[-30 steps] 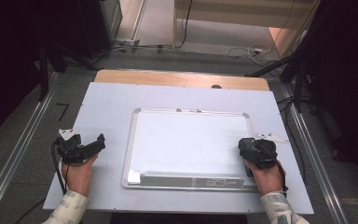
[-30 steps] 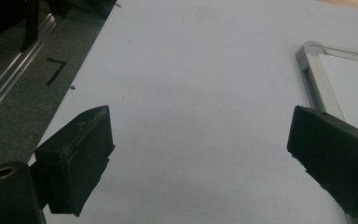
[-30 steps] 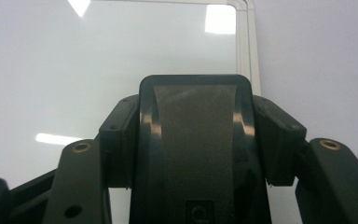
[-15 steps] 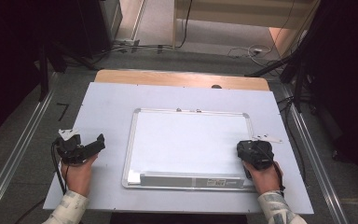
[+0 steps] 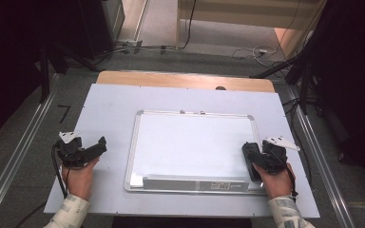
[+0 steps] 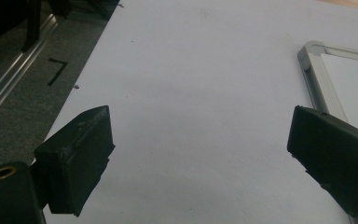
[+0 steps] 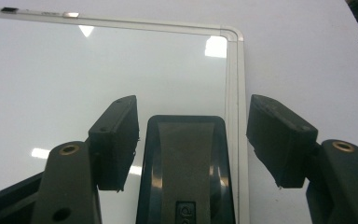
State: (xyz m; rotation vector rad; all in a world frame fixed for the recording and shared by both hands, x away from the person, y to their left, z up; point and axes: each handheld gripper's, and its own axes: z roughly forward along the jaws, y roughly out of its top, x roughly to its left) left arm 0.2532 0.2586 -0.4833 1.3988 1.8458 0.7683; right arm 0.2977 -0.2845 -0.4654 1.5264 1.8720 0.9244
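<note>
The black eraser (image 7: 186, 172) lay on the whiteboard (image 5: 195, 142) at its right edge, near the bottom corner; the right gripper (image 7: 191, 135) had just been opening, its jaws now standing off either side, so the eraser looked released there. The left gripper (image 6: 200, 154) rested spread over the bare white table (image 5: 109, 109); the eraser's logo was too cropped to read.

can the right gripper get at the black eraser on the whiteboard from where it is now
Probably yes. The right gripper already straddles the black eraser, which lies on the whiteboard by its right frame. Its jaws have just been opening, with gaps on both sides, and nothing blocks them.
</note>
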